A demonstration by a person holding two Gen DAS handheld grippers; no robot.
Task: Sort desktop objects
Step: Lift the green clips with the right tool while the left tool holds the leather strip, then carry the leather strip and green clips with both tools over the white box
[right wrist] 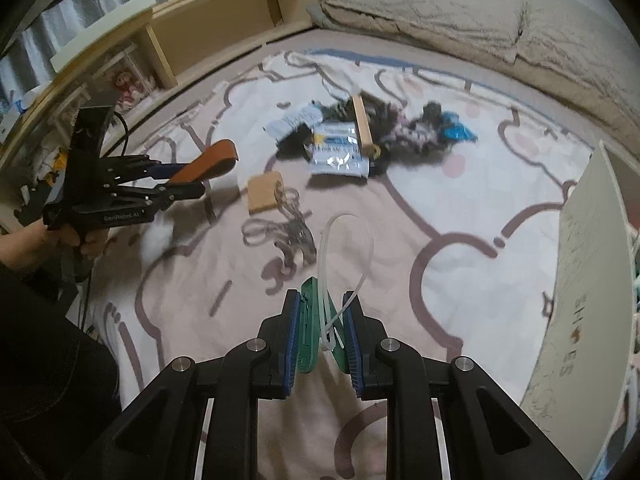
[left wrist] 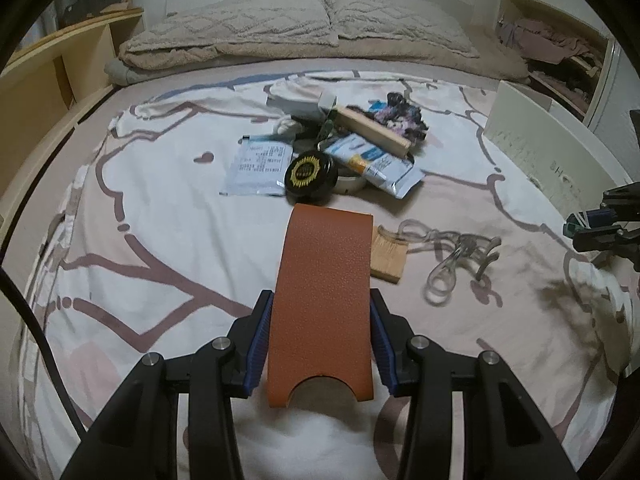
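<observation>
Right now each tool is squeezed shut on one thing. The left tool (left wrist: 322, 344) grips a brown leather case (left wrist: 322, 300) by its two sides, so it stays flat and does not slip. The right tool (right wrist: 322, 340) pinches a green clip (right wrist: 310, 334) with a white plastic loop (right wrist: 346, 248). Both things hang above the bed (left wrist: 160, 208), probably on their way to a sorting spot. The messy pile (left wrist: 340, 148) waits at twelve o'clock from the case. Only the right view shows the person's hand (right wrist: 60, 236). Only the left view shows the black round tin (left wrist: 310, 176).
</observation>
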